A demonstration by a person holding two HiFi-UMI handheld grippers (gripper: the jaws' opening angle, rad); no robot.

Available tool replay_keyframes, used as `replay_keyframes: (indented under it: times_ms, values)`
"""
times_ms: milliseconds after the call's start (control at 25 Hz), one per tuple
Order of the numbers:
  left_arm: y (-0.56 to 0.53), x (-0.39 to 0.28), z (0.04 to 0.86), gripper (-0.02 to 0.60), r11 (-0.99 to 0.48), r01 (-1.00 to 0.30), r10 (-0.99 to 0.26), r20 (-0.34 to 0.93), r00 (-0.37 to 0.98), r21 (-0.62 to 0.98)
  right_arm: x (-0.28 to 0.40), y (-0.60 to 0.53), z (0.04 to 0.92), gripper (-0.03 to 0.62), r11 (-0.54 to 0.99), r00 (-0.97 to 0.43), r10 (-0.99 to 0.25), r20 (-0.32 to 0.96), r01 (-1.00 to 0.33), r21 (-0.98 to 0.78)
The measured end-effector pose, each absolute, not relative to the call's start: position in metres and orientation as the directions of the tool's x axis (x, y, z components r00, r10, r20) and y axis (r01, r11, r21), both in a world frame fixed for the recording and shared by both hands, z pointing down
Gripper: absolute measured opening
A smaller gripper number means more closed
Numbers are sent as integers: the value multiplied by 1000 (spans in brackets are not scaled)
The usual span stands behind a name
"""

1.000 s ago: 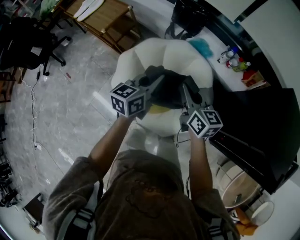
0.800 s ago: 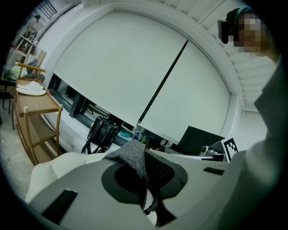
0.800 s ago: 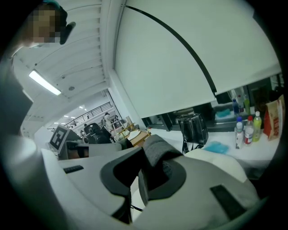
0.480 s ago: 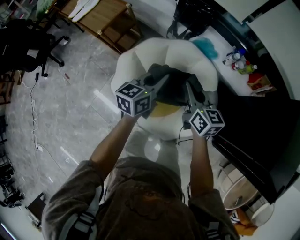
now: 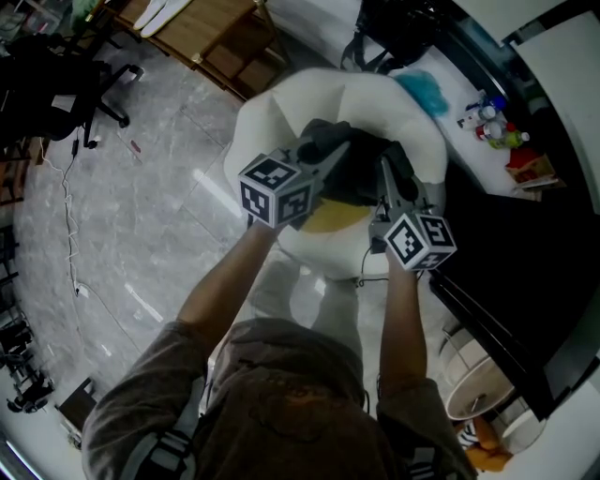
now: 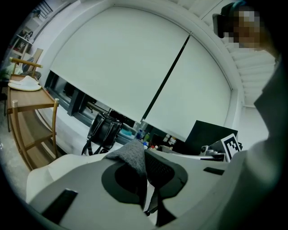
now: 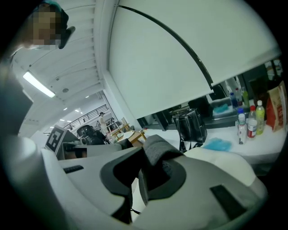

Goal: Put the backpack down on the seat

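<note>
A dark grey backpack [image 5: 361,173] with a yellow patch hangs low over the round white seat [image 5: 281,117], between both grippers. In the head view my left gripper [image 5: 323,155] grips its left side and my right gripper [image 5: 386,180] its right side. The left gripper view shows my left gripper [image 6: 146,158] shut on a fold of the backpack's grey fabric [image 6: 132,155]. My right gripper [image 7: 143,158] is likewise shut on a thick grey fold [image 7: 155,150]. Whether the backpack's underside touches the cushion is hidden.
A black handbag [image 5: 394,28] and a teal cloth [image 5: 419,94] lie on the white ledge behind the seat, with bottles [image 5: 492,127] to the right. A wooden rack [image 5: 202,33] stands at the far left, an office chair [image 5: 56,84] beyond it. A black panel [image 5: 534,272] is on the right.
Both grippers have carried the backpack forward and down toward the seat. The jaws stay shut on the fabric.
</note>
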State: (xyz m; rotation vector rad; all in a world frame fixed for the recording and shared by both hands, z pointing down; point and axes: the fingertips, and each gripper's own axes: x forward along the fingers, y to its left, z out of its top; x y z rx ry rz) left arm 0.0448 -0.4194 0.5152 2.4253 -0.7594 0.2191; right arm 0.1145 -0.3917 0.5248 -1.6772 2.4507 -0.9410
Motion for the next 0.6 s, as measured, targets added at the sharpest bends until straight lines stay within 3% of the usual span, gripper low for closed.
replay_keyframes:
  times_ms: [600]
  values:
    - [-410, 51, 550, 32, -657, -562, -454, 332, 827, 502, 117, -382, 569, 37, 189, -401, -847, 350, -841, -506]
